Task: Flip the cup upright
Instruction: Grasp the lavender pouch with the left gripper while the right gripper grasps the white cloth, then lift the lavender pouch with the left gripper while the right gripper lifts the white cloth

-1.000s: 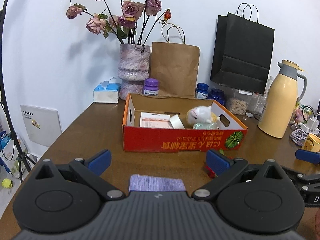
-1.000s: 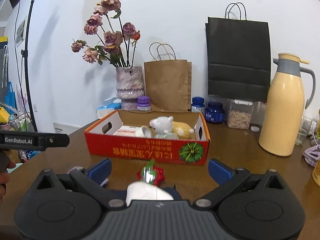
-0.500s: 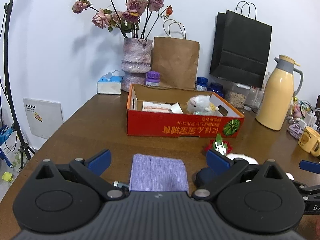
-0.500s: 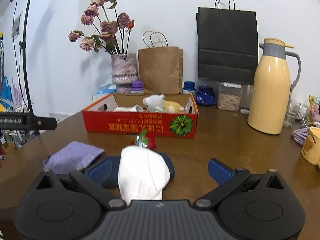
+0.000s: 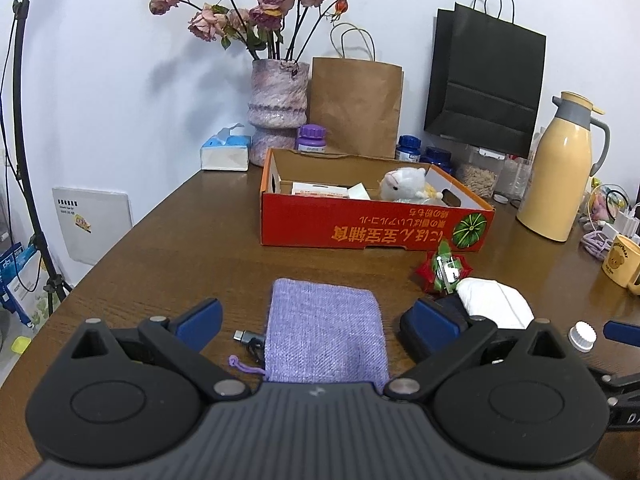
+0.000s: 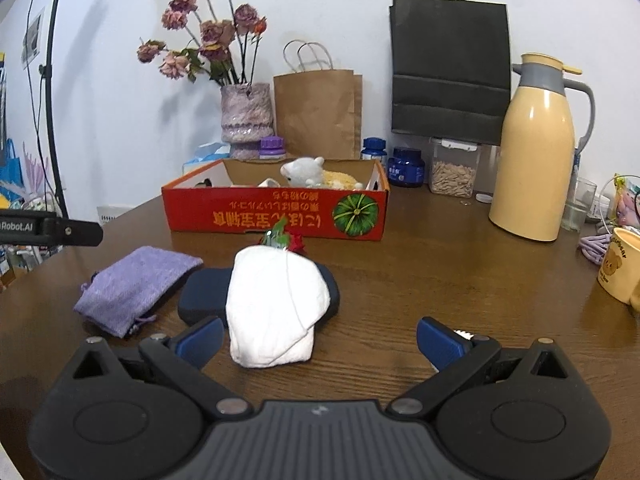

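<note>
Both grippers have pulled back, jaws spread empty; yellow cup [image 6: 622, 268] stands far right of right gripper [image 6: 320, 338].

yellow cup [image 6: 622, 270] cut off at the right edge.

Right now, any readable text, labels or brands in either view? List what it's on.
"Robot.AI": partial, on the left hand-held gripper, seen in the right wrist view.
"D": cut-off letter, on the right hand-held gripper, seen in the left wrist view.
Red cardboard box: large yellow characters, upside down, not legible to me.
Yellow mug: bear picture, lettering too blurred.
White wall panel: print too small.
</note>
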Available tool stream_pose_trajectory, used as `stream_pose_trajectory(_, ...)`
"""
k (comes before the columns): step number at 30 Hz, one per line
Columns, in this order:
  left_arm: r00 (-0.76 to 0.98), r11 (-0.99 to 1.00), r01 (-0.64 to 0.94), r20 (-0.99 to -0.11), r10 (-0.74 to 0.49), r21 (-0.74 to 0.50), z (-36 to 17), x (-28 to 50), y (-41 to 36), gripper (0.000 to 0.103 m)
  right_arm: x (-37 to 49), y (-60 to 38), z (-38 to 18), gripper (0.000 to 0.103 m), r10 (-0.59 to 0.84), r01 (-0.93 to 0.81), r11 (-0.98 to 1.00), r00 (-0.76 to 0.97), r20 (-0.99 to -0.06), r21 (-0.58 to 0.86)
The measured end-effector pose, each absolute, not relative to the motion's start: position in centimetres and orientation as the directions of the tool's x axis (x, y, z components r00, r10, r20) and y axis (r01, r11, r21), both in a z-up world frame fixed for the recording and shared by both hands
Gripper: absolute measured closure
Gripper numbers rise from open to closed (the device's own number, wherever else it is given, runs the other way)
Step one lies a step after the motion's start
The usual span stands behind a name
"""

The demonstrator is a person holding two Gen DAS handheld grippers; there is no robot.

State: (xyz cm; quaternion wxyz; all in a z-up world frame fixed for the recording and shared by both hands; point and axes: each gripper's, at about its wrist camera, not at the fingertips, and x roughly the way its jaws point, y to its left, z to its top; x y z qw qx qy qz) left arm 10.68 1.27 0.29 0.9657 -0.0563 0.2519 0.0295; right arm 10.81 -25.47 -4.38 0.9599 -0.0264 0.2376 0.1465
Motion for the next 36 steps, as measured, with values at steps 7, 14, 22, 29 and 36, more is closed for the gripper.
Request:
stream_pose_trajectory(7,0.864,0.991,-0.095,-0.501,0.036,-0.091,0.0,11.0,1.4,0.0,12.0,-22.3,-4.6,0.0,0.301,-0.368,0.928,0.827,-0.475,-0.053)
stream_pose_trajectory(14,0.857,0.989,-0.113,-0.513,0.05,-0.094,-0.4,11.4,2.1,0.0,16.0,-19.7,-5.3,0.0,0.277,-0.398,0.908,0.803,-0.529,-0.13)
stream_pose_trajectory(22,0.847,0.987,-0.125,-0.529,0.052,-0.104,-1.2,12.1,2.7,0.0,17.5,-19.4,-7.0,0.027,0.276,-0.407,0.905,0.784,-0.556,-0.125)
stream_pose_trajectory(29,0.842,0.987,-0.122,-0.538,0.048,-0.103,-1.6,12.5,2.5,0.0,17.0,-20.0,-6.8,0.041,0.285,-0.397,0.911,0.805,-0.521,-0.114)
stream_pose_trajectory(36,0.836,0.988,-0.118,-0.546,0.047,-0.097,-1.8,12.7,2.2,0.0,15.9,-20.3,-6.2,0.053,0.293,-0.389,0.913,0.837,-0.461,-0.126)
